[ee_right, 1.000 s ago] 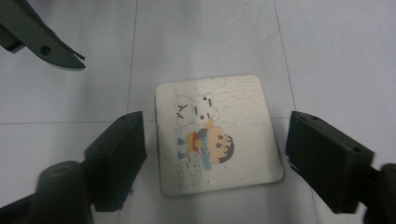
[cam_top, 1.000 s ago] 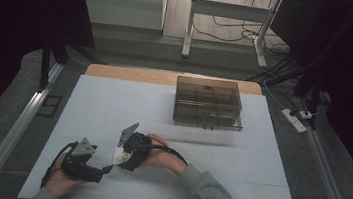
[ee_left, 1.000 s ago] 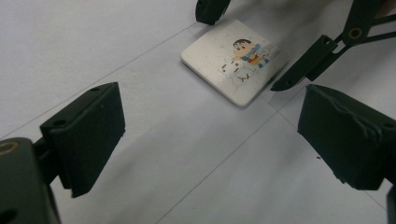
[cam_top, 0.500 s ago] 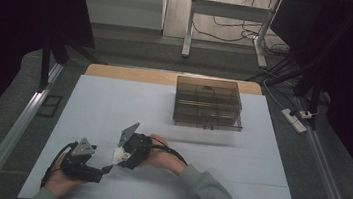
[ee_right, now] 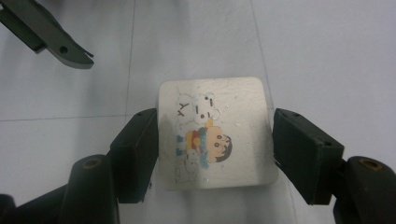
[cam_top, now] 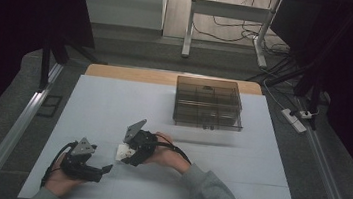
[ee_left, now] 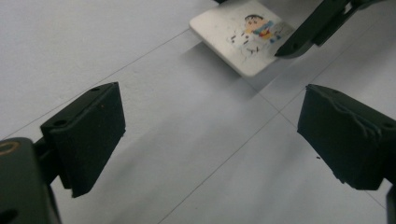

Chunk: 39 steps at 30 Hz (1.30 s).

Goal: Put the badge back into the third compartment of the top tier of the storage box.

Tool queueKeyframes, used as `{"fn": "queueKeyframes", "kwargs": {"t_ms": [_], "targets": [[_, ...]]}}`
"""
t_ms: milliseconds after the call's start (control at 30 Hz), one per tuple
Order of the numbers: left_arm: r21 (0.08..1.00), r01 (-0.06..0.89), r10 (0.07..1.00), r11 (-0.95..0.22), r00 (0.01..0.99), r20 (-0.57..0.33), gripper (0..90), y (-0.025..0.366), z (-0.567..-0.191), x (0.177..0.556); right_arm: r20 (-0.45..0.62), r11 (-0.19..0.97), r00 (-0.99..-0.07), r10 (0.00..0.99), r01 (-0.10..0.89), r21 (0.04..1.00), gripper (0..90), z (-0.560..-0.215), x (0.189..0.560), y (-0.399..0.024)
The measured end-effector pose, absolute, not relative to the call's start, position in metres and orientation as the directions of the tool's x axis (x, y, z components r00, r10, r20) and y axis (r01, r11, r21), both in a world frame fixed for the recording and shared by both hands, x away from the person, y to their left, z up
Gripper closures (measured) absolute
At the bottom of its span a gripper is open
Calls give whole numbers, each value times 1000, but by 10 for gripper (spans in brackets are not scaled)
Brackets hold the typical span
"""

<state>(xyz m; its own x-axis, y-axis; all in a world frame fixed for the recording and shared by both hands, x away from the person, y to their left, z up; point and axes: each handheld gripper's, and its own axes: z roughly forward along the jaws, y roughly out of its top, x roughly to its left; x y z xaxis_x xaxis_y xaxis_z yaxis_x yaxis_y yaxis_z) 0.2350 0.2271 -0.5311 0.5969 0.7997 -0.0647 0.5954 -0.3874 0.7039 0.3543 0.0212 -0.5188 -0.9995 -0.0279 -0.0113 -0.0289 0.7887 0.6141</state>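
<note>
A small white square card (ee_right: 217, 135) with a cartoon print lies flat on the pale table (cam_top: 113, 102). My right gripper (ee_right: 215, 154) straddles it. Its jaws have just been closing with the card between them, and both pads now sit against the card's left and right edges. In the high view the right gripper (cam_top: 127, 153) points left over the card (cam_top: 122, 151). My left gripper (cam_top: 102, 169) rests near the table's front left, open, its pads (ee_left: 86, 135) wide apart over bare table. The card (ee_left: 238, 39) lies just beyond them, with a right-gripper fingertip (ee_left: 303, 35) beside it.
A dark see-through compartment box (cam_top: 208, 104) stands at the back right of the table. A metal rail (cam_top: 15, 131) runs along the left side. A power strip (cam_top: 297, 119) and cables lie on the floor to the right.
</note>
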Motion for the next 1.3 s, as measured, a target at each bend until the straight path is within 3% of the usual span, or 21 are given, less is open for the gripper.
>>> {"fn": "queueKeyframes", "kwargs": {"t_ms": [1300], "targets": [[708, 587, 794, -393, 605, -61, 80, 226, -530, 237, -36, 757, -997, 70, 29, 653, 329, -499, 351, -13]]}}
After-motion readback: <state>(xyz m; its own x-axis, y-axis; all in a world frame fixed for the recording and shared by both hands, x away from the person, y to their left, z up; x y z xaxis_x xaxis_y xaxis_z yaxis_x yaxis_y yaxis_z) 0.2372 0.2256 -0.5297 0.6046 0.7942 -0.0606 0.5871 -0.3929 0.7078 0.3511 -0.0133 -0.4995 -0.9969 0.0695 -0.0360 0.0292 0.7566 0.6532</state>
